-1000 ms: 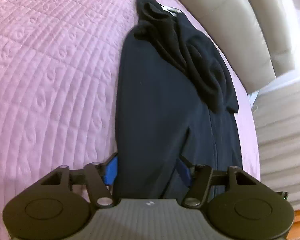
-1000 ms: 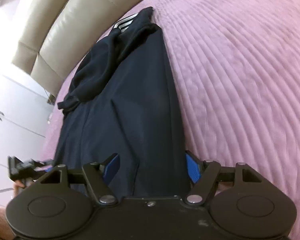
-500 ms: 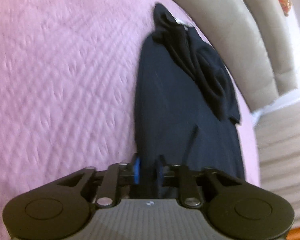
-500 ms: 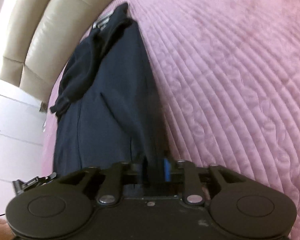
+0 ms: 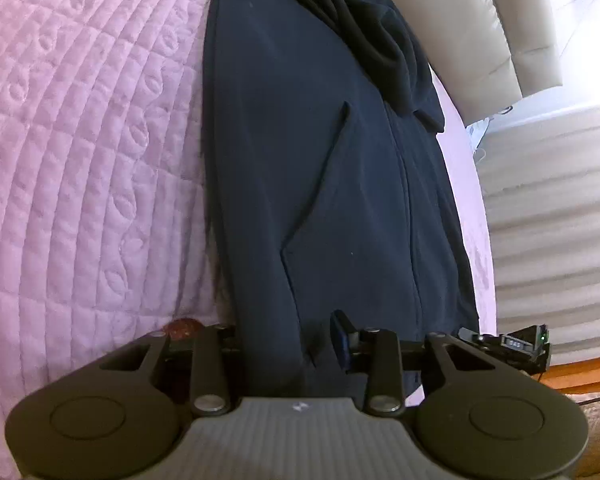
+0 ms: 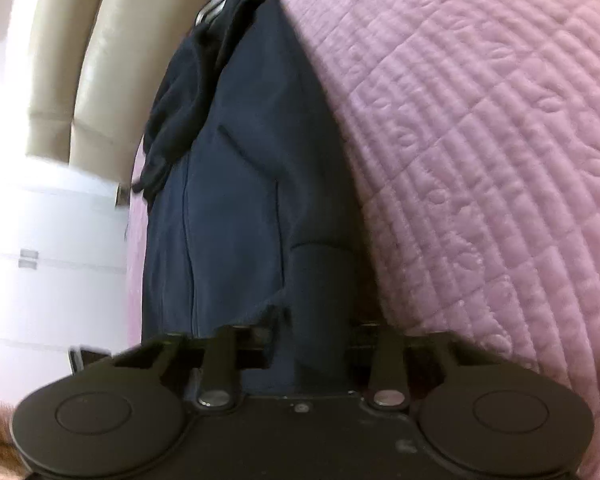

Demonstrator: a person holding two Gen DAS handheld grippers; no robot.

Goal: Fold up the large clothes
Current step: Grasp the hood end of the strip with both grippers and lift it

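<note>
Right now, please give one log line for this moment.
left hand-held gripper: gripping jacket hem | right hand-held gripper: shut on jacket | bedspread

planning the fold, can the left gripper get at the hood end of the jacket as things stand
Probably not right away: the left gripper is clamped on the jacket hem, and the hood lies at the far end.

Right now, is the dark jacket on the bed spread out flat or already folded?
Folded lengthwise. The jacket lies as a long narrow strip on the pink bedspread, sleeves bunched on top at the far end.
</note>
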